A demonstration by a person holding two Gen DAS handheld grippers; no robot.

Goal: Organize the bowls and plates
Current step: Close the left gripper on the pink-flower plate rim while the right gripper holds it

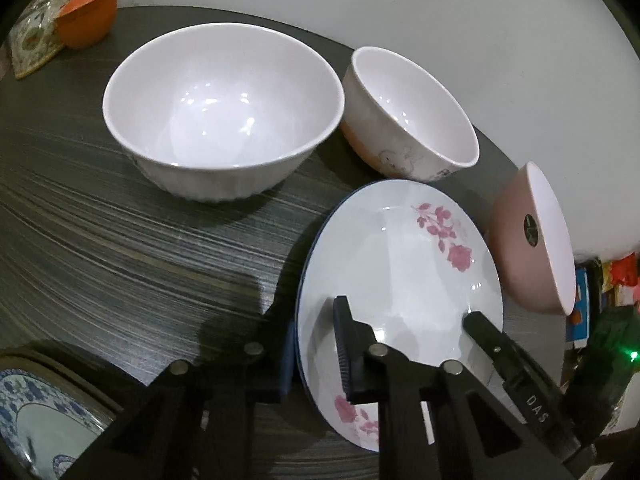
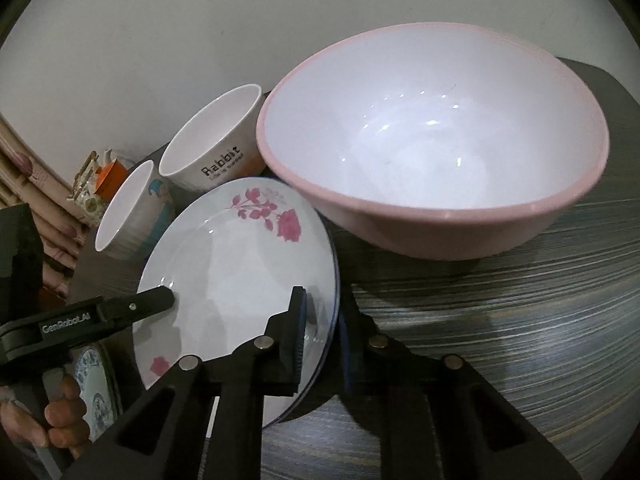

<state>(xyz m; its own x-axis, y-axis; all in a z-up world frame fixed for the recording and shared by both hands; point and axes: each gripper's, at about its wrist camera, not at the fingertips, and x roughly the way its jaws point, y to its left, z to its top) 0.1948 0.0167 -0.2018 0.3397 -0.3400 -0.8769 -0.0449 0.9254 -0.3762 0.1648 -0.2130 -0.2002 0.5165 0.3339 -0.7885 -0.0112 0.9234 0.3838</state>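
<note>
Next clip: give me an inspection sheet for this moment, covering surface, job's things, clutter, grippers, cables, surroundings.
Surface: dark striped table.
Job's things: rose plate, edges clamped from both sides; large white bowl; Rabbit bowl; pink bowl beside the plate; blue-patterned plate at the table edge.
Clutter: orange cup and patterned holder, far corner.
Grippers: left gripper and right gripper both shut on the rose plate's rim.
Cables: nothing seen.
Surroundings: plain wall.

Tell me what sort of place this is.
Probably a home dining or kitchen corner: a dark wood-grain table against a plain wall, holding household crockery, such as a rose-patterned plate, a large white bowl and a pink bowl.
</note>
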